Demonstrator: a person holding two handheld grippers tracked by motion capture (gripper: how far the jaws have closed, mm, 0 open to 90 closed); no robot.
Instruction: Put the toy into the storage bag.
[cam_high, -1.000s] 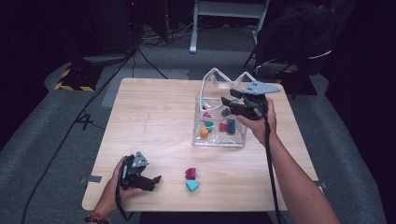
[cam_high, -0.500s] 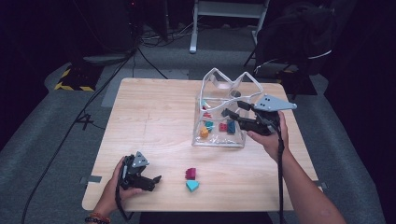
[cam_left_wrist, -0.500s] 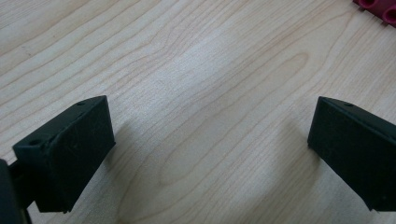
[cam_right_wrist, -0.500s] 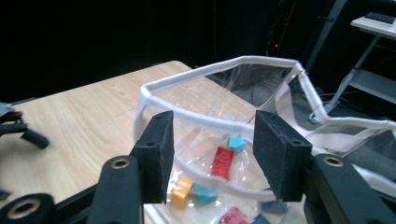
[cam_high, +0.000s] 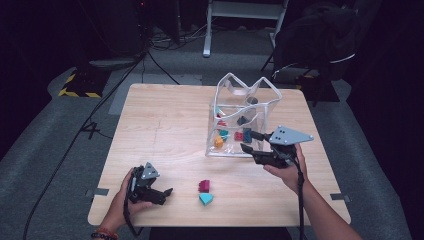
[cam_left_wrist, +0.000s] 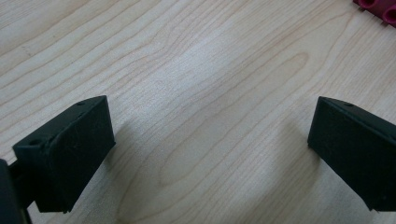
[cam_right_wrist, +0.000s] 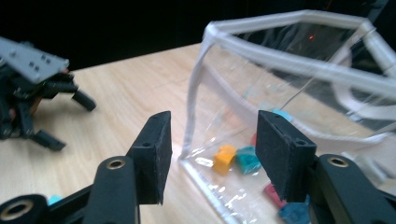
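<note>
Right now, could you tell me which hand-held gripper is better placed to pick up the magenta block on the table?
Left. The left hand-held gripper rests open on the table just beside the magenta block. The right hand-held gripper, jaws just opening and empty, is farther off at the clear bag.

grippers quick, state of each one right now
left gripper: open, holding nothing
right gripper: open, fingers have just been opening, nothing between them
</note>
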